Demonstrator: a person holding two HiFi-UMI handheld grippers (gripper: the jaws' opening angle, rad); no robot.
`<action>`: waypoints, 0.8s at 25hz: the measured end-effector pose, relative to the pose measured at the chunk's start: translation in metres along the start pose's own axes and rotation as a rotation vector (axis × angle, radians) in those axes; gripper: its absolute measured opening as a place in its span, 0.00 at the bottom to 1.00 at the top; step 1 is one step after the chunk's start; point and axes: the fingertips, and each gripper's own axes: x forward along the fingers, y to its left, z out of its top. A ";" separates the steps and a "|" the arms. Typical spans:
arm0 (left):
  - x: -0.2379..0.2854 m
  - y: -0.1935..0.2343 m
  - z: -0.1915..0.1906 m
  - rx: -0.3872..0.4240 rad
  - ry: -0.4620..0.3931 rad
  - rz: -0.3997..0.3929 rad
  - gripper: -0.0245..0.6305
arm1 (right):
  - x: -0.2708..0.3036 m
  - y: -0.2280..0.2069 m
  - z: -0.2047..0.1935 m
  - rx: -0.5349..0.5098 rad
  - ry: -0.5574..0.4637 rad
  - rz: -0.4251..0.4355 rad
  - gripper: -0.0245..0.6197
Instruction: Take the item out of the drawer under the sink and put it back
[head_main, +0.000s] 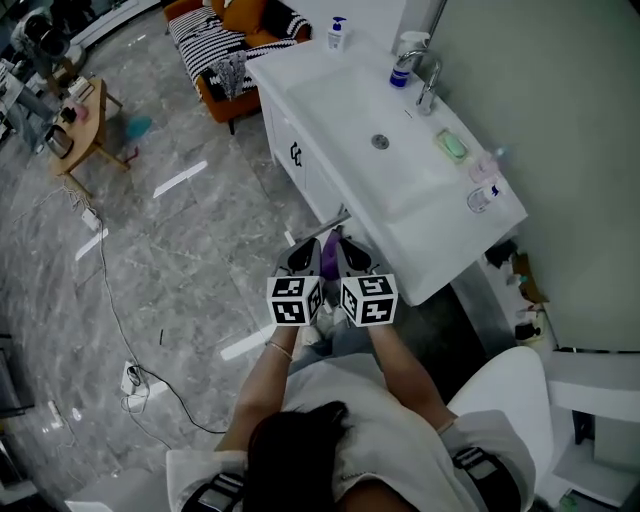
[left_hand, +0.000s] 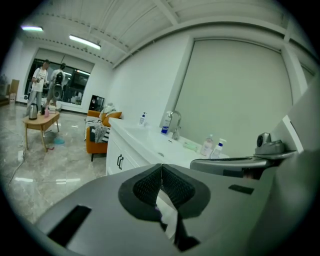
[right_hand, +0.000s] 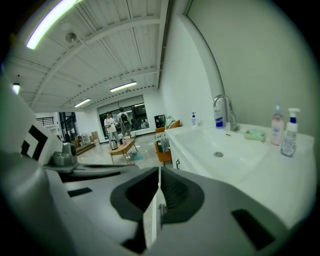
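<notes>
Both grippers are held side by side at the front edge of the counter (head_main: 440, 240).

- Left gripper (left_hand: 161, 169): ribbed black pads pressed together, nothing clearly clamped.
- Right gripper (right_hand: 159, 175): jaws closed to a thin slit, empty.
- The item is not identified in any view. A small purple patch (head_main: 330, 258) is glimpsed between the grippers, nature unclear.
- The drawer is hidden below the counter lip.
- Judged: either nothing has been lifted out yet, or the item is already returned; which one cannot be told.

Materials noted:
- glossy white moulded basin (head_main: 340, 95)
- chrome tap (head_main: 428, 85)
- flat white cabinet front (head_main: 315, 185) with a dark loop handle (head_main: 296, 154)
- polished grey marble floor (head_main: 190, 270)
</notes>
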 end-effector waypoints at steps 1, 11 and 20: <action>-0.001 -0.002 0.000 0.002 -0.001 -0.002 0.04 | -0.002 0.000 0.002 -0.004 -0.007 -0.001 0.08; -0.012 -0.012 0.007 0.034 -0.027 -0.043 0.04 | -0.018 0.006 0.007 -0.043 -0.037 -0.038 0.07; -0.013 -0.017 0.004 0.040 -0.027 -0.050 0.04 | -0.020 0.003 0.008 -0.053 -0.049 -0.043 0.06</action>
